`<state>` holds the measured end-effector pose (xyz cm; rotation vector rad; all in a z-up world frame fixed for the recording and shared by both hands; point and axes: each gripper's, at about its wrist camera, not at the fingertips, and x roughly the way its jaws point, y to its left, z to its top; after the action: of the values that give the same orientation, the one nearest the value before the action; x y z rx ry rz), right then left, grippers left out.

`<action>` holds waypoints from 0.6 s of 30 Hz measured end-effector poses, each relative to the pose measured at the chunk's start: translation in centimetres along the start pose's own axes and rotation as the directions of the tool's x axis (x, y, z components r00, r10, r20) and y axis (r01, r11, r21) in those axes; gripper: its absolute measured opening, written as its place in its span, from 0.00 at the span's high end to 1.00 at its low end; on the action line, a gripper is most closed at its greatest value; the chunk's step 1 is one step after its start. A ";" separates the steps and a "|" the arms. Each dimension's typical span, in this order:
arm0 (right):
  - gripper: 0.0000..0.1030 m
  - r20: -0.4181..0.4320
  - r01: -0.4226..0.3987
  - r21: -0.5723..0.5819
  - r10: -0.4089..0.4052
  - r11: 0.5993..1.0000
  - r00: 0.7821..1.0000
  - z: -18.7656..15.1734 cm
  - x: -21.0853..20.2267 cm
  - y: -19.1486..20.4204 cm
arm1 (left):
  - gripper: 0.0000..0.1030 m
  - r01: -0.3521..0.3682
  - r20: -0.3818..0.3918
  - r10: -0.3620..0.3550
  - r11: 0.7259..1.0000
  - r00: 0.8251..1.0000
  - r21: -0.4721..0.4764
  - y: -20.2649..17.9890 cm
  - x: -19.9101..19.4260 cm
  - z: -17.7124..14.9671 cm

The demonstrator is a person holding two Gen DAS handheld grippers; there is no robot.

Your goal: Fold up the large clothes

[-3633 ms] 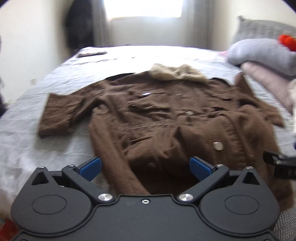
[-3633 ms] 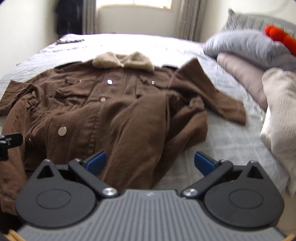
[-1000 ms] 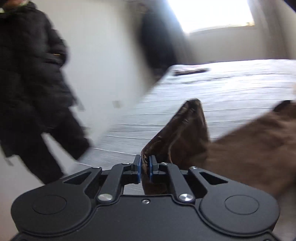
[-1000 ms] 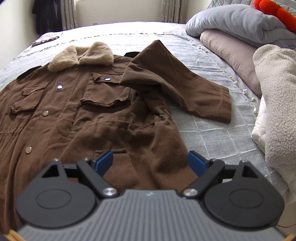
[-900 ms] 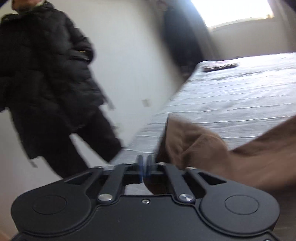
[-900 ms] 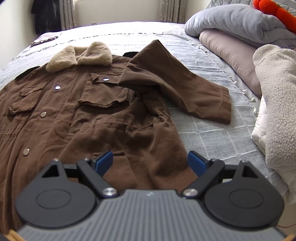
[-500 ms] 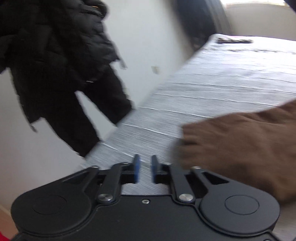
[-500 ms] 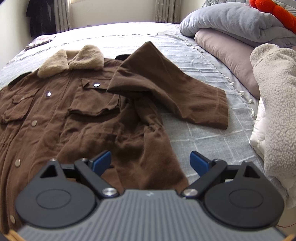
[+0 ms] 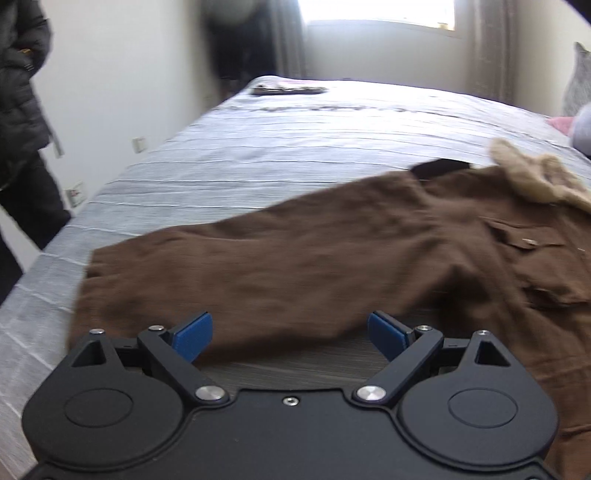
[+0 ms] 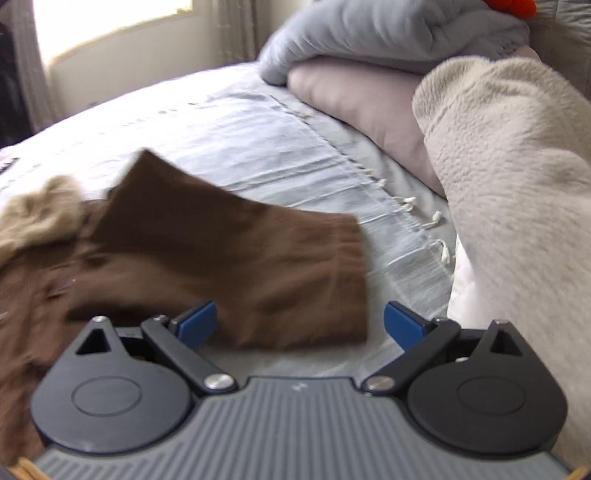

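Observation:
A brown coat (image 9: 461, 258) with a tan fleece collar (image 9: 535, 177) lies front up on the grey bed (image 9: 295, 147). Its left sleeve (image 9: 240, 269) stretches flat out toward the bed's left edge. My left gripper (image 9: 290, 332) hovers just short of that sleeve, jaws opening wide, nothing between the blue pads. In the right wrist view the other sleeve (image 10: 258, 258) lies spread toward the pillows, the collar (image 10: 33, 214) at the far left. My right gripper (image 10: 300, 325) stands over the cuff end, jaws still opening, pads clear of the cloth.
A person in a black padded jacket (image 9: 22, 110) stands beside the bed at the left. Stacked pillows (image 10: 369, 74) and a cream fleece blanket (image 10: 517, 184) crowd the bed's right side. A dark flat item (image 9: 288, 89) lies at the far end. A window (image 9: 376, 11) is behind.
My left gripper let go of the left sleeve, which now lies flat, and swung right toward the coat. My right gripper shifted right from the coat's hem to the right sleeve cuff.

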<state>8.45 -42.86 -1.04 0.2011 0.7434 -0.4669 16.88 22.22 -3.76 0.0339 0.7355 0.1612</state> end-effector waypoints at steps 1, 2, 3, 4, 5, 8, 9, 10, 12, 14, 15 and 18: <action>0.05 -0.013 0.013 -0.005 -0.013 1.000 1.000 0.4 1.6 0.0 | 0.11 0.013 -0.001 -0.013 1.000 1.000 0.008 -0.7 -0.2 0.0; 0.05 -0.027 0.032 -0.007 -0.032 0.999 0.999 0.6 3.2 0.0 | 0.11 0.026 -0.003 -0.026 1.000 1.000 0.017 -1.2 -0.2 -0.1; 0.05 -0.044 0.061 -0.011 -0.061 0.998 0.997 0.7 4.8 -0.1 | 0.11 0.038 -0.006 -0.038 0.999 0.999 0.028 -1.8 -0.4 -0.1; 0.06 -0.067 0.099 -0.013 -0.100 0.995 0.993 0.7 6.4 -0.1 | 0.11 0.045 -0.009 -0.044 0.998 0.999 0.037 -2.2 -0.5 -0.2; 0.07 -0.093 0.133 -0.010 -0.133 0.991 0.987 0.5 7.8 -0.3 | 0.11 0.050 -0.014 -0.050 0.997 0.999 0.050 -2.8 -0.5 -0.3; 0.31 -0.060 0.073 0.080 -0.068 0.994 0.996 -0.5 9.6 -1.3 | 0.11 0.054 -0.027 -0.052 0.996 0.998 0.068 -4.0 -0.4 -0.7; 0.64 -0.034 0.051 0.058 -0.049 0.997 0.998 -0.6 9.2 -0.9 | 0.11 0.056 -0.033 -0.054 0.996 0.998 0.068 -4.2 -0.4 -0.9; 0.84 -0.019 0.045 -0.005 -0.045 0.999 0.999 -0.5 8.7 -0.1 | 0.11 0.061 -0.039 -0.058 0.996 0.998 0.066 -4.3 -0.2 -0.8; 0.87 0.011 0.070 -0.140 -0.069 0.988 0.998 0.1 7.2 1.7 | 0.11 0.067 -0.051 -0.064 0.996 0.997 0.060 -4.7 -0.1 -0.8; 0.88 0.121 0.153 -0.268 -0.124 0.951 0.985 1.0 4.5 3.1 | 0.11 0.080 -0.049 -0.076 0.995 0.996 0.066 -5.3 -0.4 -0.8; 0.88 0.185 0.213 -0.317 -0.160 0.924 0.970 1.5 2.9 3.6 | 0.11 0.084 -0.045 -0.081 0.994 0.996 0.073 -5.5 -0.6 -0.8; 0.88 0.355 0.386 -0.385 -0.252 0.838 0.900 3.3 -1.3 3.8 | 0.11 0.086 -0.035 -0.083 0.993 0.996 0.085 -5.9 -1.1 -0.7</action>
<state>11.44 -40.24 2.30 -0.4322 0.5739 -0.6171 16.40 16.25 -4.13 0.0825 0.7732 0.0491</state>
